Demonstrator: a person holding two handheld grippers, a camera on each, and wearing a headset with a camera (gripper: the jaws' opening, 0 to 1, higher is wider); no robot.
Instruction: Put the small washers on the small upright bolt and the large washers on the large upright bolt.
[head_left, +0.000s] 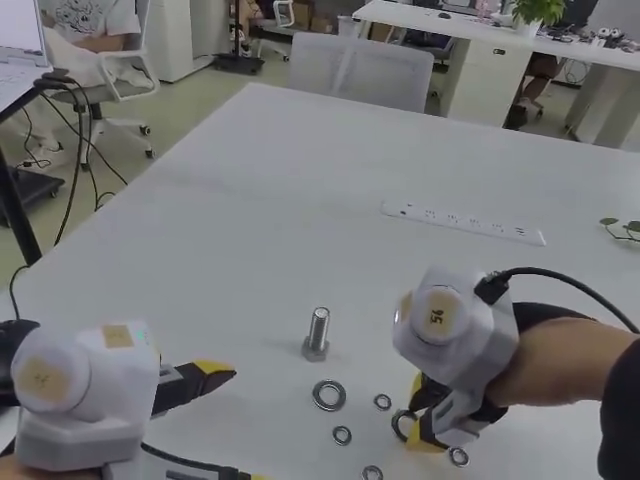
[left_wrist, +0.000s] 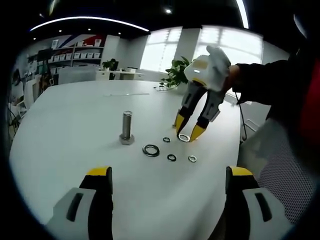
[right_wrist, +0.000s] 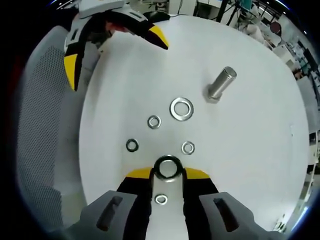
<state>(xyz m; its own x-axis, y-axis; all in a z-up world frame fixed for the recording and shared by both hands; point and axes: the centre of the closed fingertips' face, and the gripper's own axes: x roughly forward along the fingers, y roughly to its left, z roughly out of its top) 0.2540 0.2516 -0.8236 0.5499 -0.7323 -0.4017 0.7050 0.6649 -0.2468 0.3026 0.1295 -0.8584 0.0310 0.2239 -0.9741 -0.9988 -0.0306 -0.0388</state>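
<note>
One upright steel bolt stands on the white table. In front of it lies a large washer, with small washers scattered nearby. My right gripper points down at the table, to the right of the bolt, shut on a washer held between its yellow tips. My left gripper hovers at the near left, jaws wide open, nothing between them.
A white power strip lies further back on the table. Office chairs and desks stand beyond the far edge. A black cable runs from the right gripper. One more small washer lies under the right gripper.
</note>
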